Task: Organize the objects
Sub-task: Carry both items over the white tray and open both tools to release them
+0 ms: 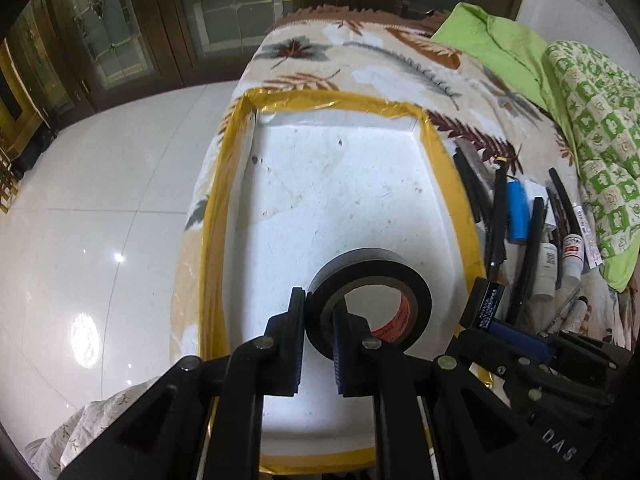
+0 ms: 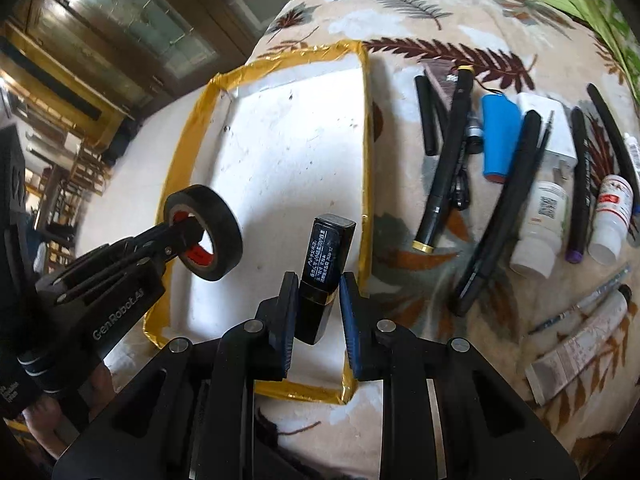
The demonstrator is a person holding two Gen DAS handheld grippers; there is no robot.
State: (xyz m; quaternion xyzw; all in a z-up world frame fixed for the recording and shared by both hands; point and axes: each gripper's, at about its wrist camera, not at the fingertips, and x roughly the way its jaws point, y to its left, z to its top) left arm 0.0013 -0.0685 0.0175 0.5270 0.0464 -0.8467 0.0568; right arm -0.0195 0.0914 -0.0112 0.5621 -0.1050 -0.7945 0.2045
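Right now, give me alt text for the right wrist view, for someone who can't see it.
The right gripper holds a small black rectangular tube over a white tray edged in yellow tape, while the left gripper holds a black tape roll above the same tray. Pens, bottles and a blue cylinder lie on the leaf-patterned blanket to the right.

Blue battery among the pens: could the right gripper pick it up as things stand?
Probably not yet. The right gripper is shut on a small black case, so it has no free grip. The blue battery itself lies uncovered on the blanket.
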